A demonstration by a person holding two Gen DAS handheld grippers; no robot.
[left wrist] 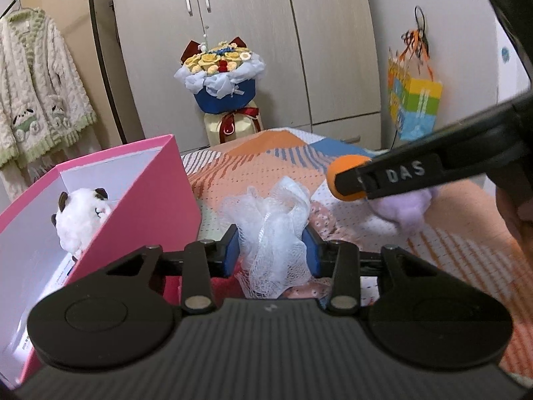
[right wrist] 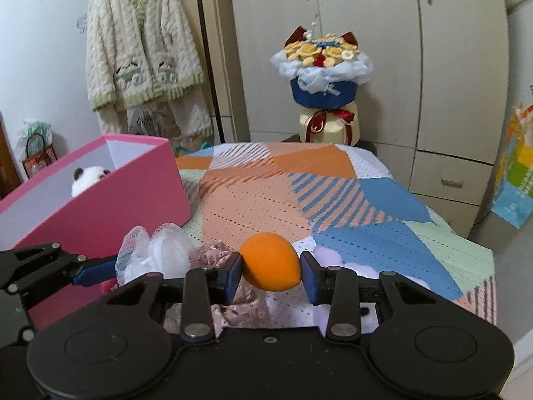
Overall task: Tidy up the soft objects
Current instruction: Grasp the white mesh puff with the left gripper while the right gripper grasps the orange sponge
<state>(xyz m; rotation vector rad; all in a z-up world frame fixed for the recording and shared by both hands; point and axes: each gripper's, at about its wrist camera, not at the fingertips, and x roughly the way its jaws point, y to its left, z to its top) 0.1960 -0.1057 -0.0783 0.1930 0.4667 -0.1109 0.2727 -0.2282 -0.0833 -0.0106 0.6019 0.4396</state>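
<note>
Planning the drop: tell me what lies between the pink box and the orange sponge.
The white mesh bath pouf in the left gripper, seen from the right wrist.

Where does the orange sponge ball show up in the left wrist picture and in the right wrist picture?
Left wrist: the orange sponge ball sits right of centre, at the tip of the right gripper.
Right wrist: the ball sits low at centre, pinched between blue pads.
Shared landmark: the pink box, left in both.

A bedroom; patterned bed, wardrobe (cardigan hanging beside).
</note>
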